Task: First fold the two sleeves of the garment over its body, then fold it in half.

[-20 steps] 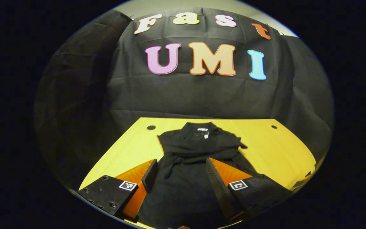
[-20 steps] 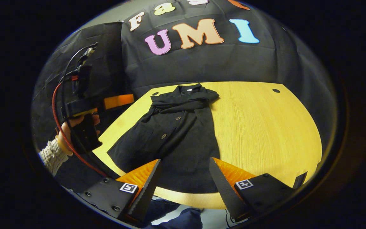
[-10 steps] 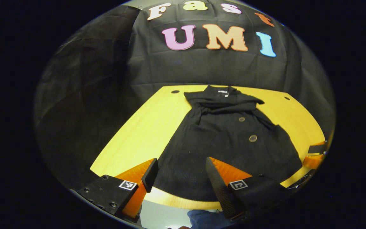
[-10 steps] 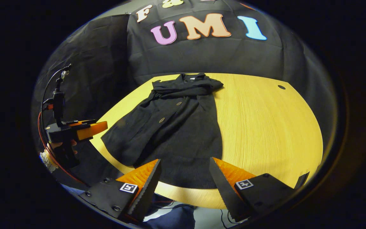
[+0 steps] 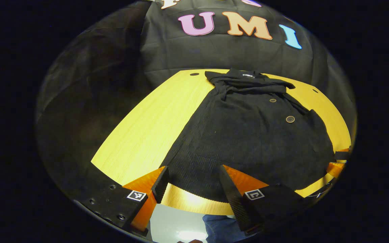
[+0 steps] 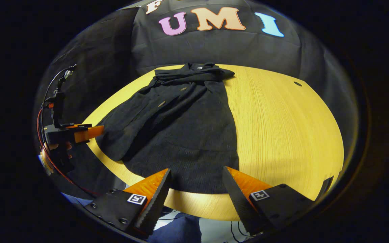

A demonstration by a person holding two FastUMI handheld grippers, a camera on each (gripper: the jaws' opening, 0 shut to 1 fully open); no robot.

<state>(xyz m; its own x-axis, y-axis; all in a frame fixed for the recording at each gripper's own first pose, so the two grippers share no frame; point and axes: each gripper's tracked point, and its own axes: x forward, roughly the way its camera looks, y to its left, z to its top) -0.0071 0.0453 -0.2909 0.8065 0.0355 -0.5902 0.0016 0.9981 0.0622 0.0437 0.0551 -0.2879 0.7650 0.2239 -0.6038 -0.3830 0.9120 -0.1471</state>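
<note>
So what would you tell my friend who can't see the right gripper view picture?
A black garment with buttons lies flat on a yellow table, sleeves folded across its chest near the collar. The right gripper hangs open above its near hem, touching nothing. At the left, a hand holds the left gripper by the table's edge.

We see the yellow wooden tabletop [image 6: 282, 128] brightly lit from above, its near edge glaring in the left gripper view. Fisheye bending curves everything outward, and the dark knitted garment [image 5: 248, 135] swallows detail.
</note>
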